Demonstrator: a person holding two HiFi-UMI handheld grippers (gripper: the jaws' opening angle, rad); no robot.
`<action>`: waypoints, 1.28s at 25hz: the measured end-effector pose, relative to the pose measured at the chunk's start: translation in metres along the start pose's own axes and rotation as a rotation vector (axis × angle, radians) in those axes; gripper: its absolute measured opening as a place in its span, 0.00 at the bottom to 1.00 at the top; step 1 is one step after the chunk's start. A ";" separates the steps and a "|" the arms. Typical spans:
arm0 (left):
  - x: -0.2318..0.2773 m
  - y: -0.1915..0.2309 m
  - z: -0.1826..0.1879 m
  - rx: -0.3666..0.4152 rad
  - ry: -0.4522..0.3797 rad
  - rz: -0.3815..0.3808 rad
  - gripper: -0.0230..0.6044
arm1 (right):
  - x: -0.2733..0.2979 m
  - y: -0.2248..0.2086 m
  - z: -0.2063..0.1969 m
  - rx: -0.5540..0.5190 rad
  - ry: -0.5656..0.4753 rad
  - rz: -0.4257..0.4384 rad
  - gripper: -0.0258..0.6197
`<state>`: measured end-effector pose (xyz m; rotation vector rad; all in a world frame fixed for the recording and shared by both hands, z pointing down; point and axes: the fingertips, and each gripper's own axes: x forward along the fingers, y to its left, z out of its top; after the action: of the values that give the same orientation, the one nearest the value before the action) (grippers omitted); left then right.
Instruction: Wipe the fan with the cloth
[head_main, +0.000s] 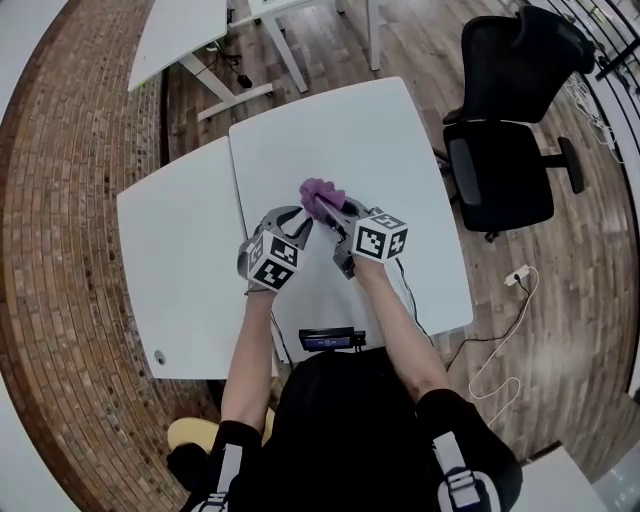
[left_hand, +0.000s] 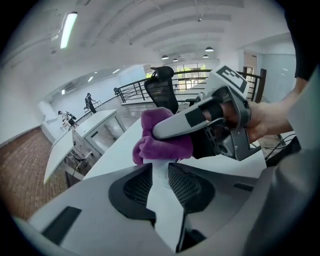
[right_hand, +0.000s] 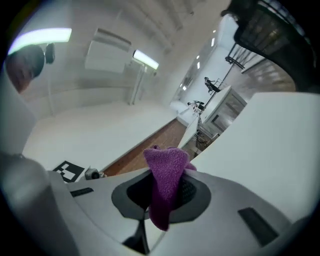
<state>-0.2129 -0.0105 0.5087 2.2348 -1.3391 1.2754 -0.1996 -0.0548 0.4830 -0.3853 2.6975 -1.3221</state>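
Observation:
My right gripper (head_main: 325, 207) is shut on a purple cloth (head_main: 320, 190), which bulges out past its jaws (right_hand: 165, 187). In the left gripper view the cloth (left_hand: 160, 142) rests against the far end of a slim white fan (left_hand: 162, 180). That fan fills the gap between the jaws of my left gripper (left_hand: 161, 182), which is shut on it. In the head view both grippers hover close together over the white table (head_main: 400, 150), the left gripper (head_main: 298, 222) just left of the right. Most of the fan is hidden by the jaws and the cloth.
A second white table (head_main: 170, 260) adjoins at the left. A black office chair (head_main: 505, 150) stands to the right. A small black device (head_main: 330, 340) sits at the table's near edge. A white cable (head_main: 500, 350) trails over the wooden floor.

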 end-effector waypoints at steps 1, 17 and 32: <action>0.000 -0.001 -0.001 0.014 0.014 -0.004 0.22 | -0.006 -0.006 -0.001 0.063 -0.042 0.005 0.10; -0.001 0.004 0.000 0.087 0.055 -0.034 0.21 | 0.002 0.018 0.034 0.145 -0.076 0.058 0.10; 0.005 -0.009 -0.006 0.159 0.126 -0.076 0.17 | -0.041 -0.109 -0.042 0.340 -0.024 -0.285 0.10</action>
<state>-0.2084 -0.0052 0.5179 2.2406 -1.1333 1.5153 -0.1502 -0.0759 0.5945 -0.7588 2.3973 -1.7976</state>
